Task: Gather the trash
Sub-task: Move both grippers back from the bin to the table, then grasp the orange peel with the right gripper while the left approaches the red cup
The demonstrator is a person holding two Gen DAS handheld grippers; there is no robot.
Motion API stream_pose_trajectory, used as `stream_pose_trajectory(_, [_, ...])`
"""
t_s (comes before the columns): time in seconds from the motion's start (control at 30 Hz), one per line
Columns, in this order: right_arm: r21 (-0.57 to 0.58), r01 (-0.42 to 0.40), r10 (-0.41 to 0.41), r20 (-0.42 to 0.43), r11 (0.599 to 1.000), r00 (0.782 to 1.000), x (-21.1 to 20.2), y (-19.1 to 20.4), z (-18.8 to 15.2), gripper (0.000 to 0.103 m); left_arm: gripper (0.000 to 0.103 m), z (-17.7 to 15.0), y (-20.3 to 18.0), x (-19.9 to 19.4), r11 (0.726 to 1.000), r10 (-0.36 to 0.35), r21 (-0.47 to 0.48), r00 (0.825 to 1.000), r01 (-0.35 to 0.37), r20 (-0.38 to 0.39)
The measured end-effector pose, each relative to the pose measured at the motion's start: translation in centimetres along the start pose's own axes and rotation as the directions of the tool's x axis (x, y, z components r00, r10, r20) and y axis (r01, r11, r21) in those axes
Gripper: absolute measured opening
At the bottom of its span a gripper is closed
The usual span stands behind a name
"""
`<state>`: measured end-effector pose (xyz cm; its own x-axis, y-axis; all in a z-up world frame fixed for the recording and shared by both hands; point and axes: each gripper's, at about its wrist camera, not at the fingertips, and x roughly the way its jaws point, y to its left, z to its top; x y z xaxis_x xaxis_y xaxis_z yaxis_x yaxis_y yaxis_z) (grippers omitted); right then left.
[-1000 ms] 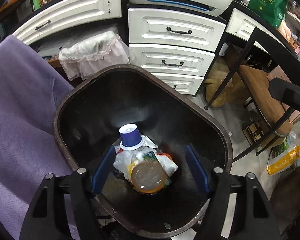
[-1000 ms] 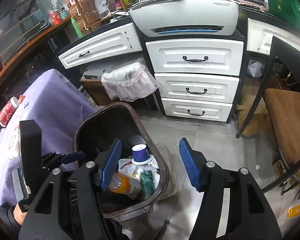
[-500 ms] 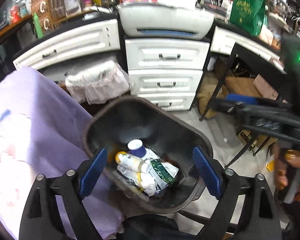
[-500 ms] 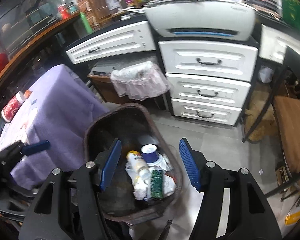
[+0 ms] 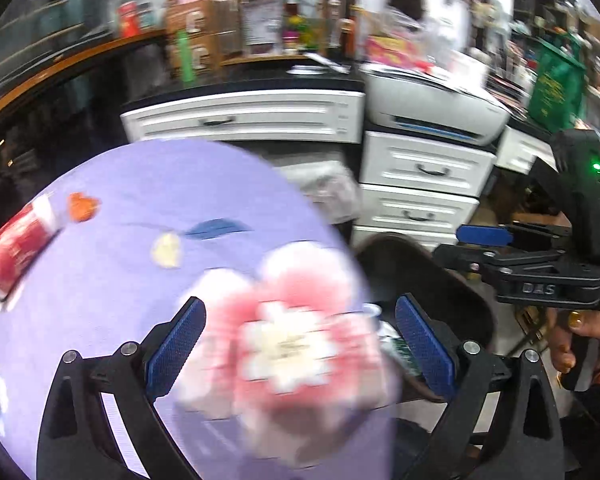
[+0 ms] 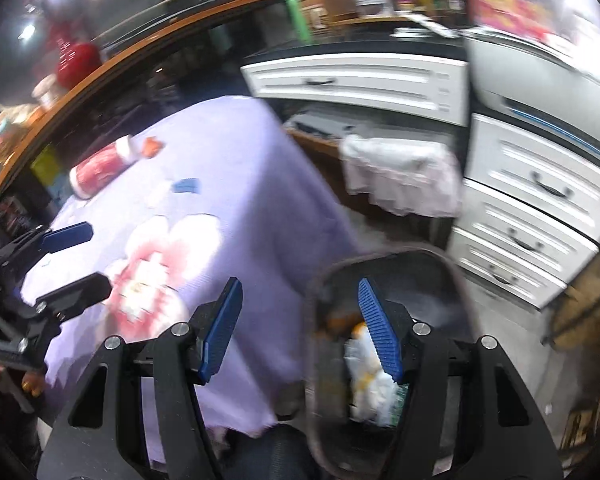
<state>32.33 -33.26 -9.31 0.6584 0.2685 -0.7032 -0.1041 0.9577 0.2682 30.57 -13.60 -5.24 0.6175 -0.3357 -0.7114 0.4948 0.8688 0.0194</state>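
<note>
**Clerk:** Item one, your grippers. State?

**Me:** My left gripper [image 5: 300, 344]: jaws opening, nearly at full spread, nothing between them. My right gripper [image 6: 300, 326]: fingers apart at a middling gap, nothing held.

**Clerk:** Item two, trash already collected?

**Me:** The dark bin [image 6: 452, 276] stands on the floor just beside the table's hanging edge. Inside I can make out white wrappers [image 6: 364, 364] and something green; blur hides the rest. That lot I count as done.

**Clerk:** Item three, trash outstanding?

**Me:** On the purple flowered tablecloth [image 6: 228, 168]: a red cup [image 5: 16, 244] lying on its side near the far edge, an orange scrap [image 5: 82, 206] just beside its rim, a blue scrap [image 5: 216, 228] and a pale yellowish scrap [image 5: 166, 250] nearer the middle. By my judgement the task is partway; these four remain.

**Clerk:** Item four, room to move?

**Me:** The cloth's middle is open. The cup sits close to the table's far edge, so a nudge might roll it off. The white drawers [image 6: 540, 188] stand well apart from my work. My two grippers are near each other, so I would reach with one at a time.
</note>
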Motion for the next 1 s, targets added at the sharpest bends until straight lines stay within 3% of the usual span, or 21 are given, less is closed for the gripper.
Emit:
stream_pose_trajectory(0.3, [-0.186, -0.107, 0.099, -0.053, 0.977, 0.994, 6.0, 10.9, 5.5, 0.061, 0.095, -1.2, 12.5, -1.8, 0.973, 0.189, -0.133, 0.982, -0.189, -0.017])
stream_pose_trajectory(0.53, [-0.252, -0.195, 0.166, -0.133, 0.948, 0.977, 14.1, 19.5, 11.2, 0.061, 0.097, -3.5, 20.7, -3.9, 0.927, 0.244, -0.291, 0.97, -0.236, -0.01])
stream_pose_trajectory(0.73, [-0.282, -0.182, 0.141, -0.161, 0.942, 0.977, 22.1, 25.1, 15.5, 0.061, 0.097, -4.4, 22.9, -5.6, 0.917, 0.264, -0.31, 0.965, -0.252, -0.002])
stream_pose_trajectory(1.0, [-0.298, -0.105, 0.057, -0.166, 0.949, 0.984, 28.8, 28.7, 18.9, 0.061, 0.097, -2.6, 24.9, -6.6, 0.941, 0.251, -0.252, 0.966, -0.228, 0.062])
